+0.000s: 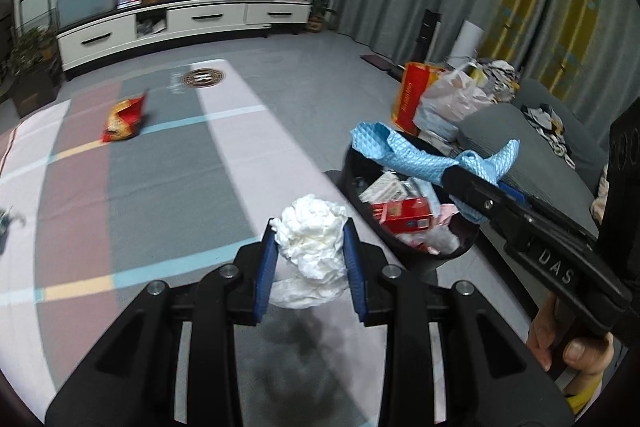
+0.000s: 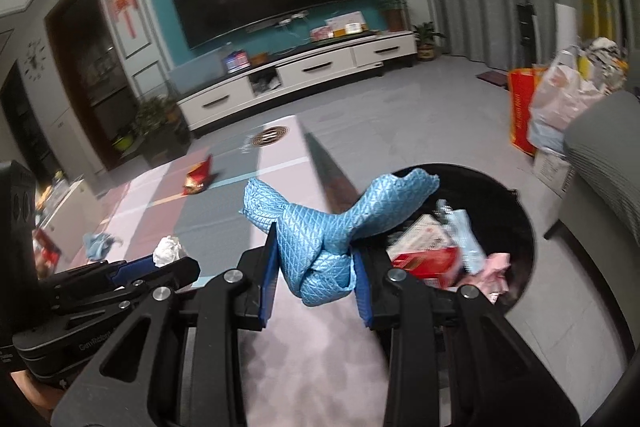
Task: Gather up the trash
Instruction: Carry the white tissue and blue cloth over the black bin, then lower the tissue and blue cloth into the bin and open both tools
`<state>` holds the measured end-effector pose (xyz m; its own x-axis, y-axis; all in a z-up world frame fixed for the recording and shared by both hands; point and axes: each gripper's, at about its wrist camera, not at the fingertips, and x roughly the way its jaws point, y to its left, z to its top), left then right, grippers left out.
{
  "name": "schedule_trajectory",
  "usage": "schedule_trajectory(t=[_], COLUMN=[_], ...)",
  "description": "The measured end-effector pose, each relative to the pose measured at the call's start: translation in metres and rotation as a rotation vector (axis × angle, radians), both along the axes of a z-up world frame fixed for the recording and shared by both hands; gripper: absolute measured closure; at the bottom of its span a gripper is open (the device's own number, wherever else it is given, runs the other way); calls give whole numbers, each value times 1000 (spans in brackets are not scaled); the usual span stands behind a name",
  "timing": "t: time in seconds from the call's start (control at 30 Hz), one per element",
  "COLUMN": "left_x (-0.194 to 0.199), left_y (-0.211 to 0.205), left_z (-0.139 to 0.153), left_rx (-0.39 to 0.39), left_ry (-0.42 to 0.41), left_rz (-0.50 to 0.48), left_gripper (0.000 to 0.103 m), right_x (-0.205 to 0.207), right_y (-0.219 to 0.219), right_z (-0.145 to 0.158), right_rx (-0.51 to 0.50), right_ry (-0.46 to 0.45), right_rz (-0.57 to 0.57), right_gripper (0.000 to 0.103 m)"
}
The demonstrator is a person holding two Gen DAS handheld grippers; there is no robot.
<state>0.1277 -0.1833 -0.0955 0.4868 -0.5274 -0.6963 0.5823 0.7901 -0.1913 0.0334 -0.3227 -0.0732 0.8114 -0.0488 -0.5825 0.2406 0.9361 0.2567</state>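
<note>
My left gripper [image 1: 310, 251] is shut on a crumpled white tissue [image 1: 314, 239], held above the table's right edge beside the black trash bin [image 1: 352, 183]. It also shows in the right wrist view [image 2: 160, 259] with the tissue [image 2: 168, 250]. My right gripper [image 2: 316, 267] is shut on a blue quilted cloth [image 2: 320, 227], held at the bin's [image 2: 520, 227] near-left rim; in the left wrist view the right gripper [image 1: 452, 175] holds the cloth [image 1: 404, 151] over the bin. The bin holds a red box [image 1: 404, 213] and papers. A red snack bag [image 1: 122, 117] lies far on the table.
The table has a pastel checked cloth [image 1: 160, 187]. A small blue-grey scrap [image 2: 98, 243] lies at its left. A grey sofa [image 1: 532, 147], a red bag [image 1: 412, 95] and plastic bags [image 1: 452, 103] stand right of the bin. A TV cabinet [image 1: 180, 23] lines the far wall.
</note>
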Motion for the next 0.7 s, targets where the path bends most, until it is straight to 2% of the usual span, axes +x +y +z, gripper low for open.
schedule_trajectory(t=[0.33,0.7], left_x=[15,23], left_y=[-72,-125], left_z=[-9,-27], left_rx=[19,74], left_ry=[27,51], left_rz=[-79,-127], left_gripper=[71,71], right_x=[-16,-21], right_y=[-58,-97], right_z=[-12,-27], right_rx=[31,83], right_ry=[27,67], right_rz=[-166,-265], right_gripper=[70,70])
